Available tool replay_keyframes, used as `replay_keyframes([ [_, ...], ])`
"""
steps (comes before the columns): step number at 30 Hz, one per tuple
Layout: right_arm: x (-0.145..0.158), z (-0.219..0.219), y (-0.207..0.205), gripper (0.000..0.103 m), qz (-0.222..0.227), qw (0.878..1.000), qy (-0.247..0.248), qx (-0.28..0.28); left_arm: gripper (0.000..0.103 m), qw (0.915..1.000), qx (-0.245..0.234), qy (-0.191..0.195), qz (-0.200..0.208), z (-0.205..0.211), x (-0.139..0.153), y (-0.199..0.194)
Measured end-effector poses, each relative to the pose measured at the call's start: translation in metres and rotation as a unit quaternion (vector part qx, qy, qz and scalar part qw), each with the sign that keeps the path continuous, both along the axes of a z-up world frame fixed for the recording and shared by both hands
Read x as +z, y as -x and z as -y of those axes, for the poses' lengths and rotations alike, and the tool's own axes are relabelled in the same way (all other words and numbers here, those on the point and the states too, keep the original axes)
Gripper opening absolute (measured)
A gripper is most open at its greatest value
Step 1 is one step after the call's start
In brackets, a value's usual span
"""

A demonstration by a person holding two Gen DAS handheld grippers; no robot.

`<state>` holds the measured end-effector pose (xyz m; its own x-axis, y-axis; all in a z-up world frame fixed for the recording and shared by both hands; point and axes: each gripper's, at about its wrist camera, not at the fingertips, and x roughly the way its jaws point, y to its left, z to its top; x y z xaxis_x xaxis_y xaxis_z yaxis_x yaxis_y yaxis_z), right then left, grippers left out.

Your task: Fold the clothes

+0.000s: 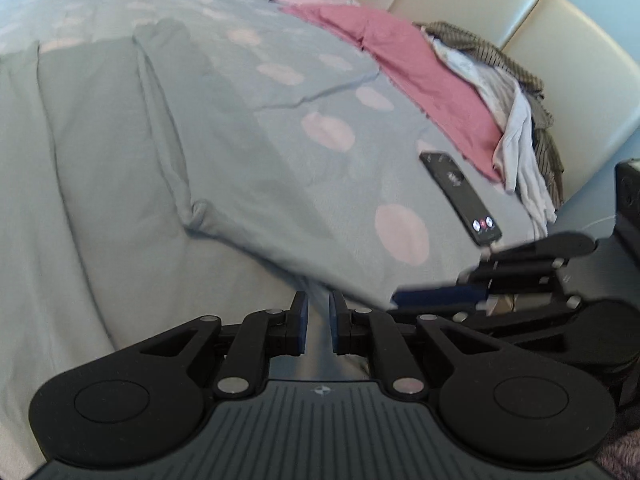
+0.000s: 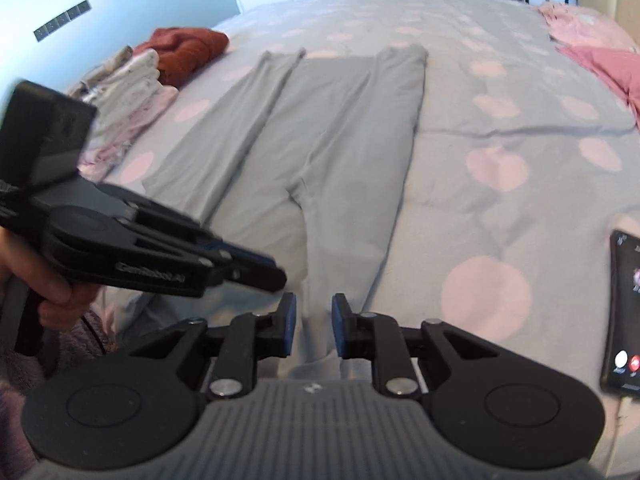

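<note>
A pair of grey-green trousers (image 2: 320, 128) lies flat on the bed, legs pointing away, waist end near me; it also shows in the left wrist view (image 1: 120, 140). My left gripper (image 1: 319, 320) sits at the waist edge, jaws a narrow gap apart with cloth between them; whether it pinches the cloth I cannot tell. It also shows in the right wrist view (image 2: 276, 274). My right gripper (image 2: 314, 326) is over the waist edge, jaws slightly apart with cloth between them. It shows in the left wrist view (image 1: 400, 300), fingers close together.
The bed has a grey cover with pink dots (image 2: 500, 168). A phone (image 1: 460, 196) lies right of the trousers. Pink and striped clothes (image 1: 420, 68) are piled by the cream headboard (image 1: 580, 60). Folded clothes and a rust garment (image 2: 180, 52) lie far left.
</note>
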<state>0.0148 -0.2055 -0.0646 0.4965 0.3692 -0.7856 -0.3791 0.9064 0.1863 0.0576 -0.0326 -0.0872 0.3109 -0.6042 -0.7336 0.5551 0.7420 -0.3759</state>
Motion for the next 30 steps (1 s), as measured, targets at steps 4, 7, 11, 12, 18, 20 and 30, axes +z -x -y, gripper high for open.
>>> replay_keyframes([
  [4,0.004,0.0,0.001,0.004,0.011,1.0,-0.003,-0.006,0.008,1.0,-0.001,0.002,0.0,0.01,-0.013,-0.002],
  [7,0.008,-0.001,0.003,0.004,0.016,1.0,-0.008,-0.004,0.008,0.9996,-0.007,0.025,-0.005,0.014,-0.021,0.001],
  [11,0.009,-0.003,0.004,0.004,0.017,1.0,0.003,-0.008,0.0,0.998,-0.057,0.029,-0.005,0.03,-0.025,0.008],
  [12,0.009,-0.002,0.003,0.004,0.014,1.0,0.006,-0.012,0.0,0.9978,-0.057,0.029,-0.016,0.03,-0.027,0.01],
  [18,0.0,-0.001,0.0,0.004,-0.007,1.0,0.005,-0.015,0.0,0.9938,-0.087,0.032,-0.062,0.028,-0.034,0.031],
  [20,-0.001,-0.003,0.0,0.004,-0.012,1.0,0.005,-0.008,0.0,0.9923,-0.102,0.027,-0.064,0.031,-0.036,0.042],
  [30,-0.011,-0.005,0.022,0.009,-0.055,0.998,0.02,0.022,0.0,0.9899,-0.104,-0.011,-0.095,0.006,-0.03,0.059],
])
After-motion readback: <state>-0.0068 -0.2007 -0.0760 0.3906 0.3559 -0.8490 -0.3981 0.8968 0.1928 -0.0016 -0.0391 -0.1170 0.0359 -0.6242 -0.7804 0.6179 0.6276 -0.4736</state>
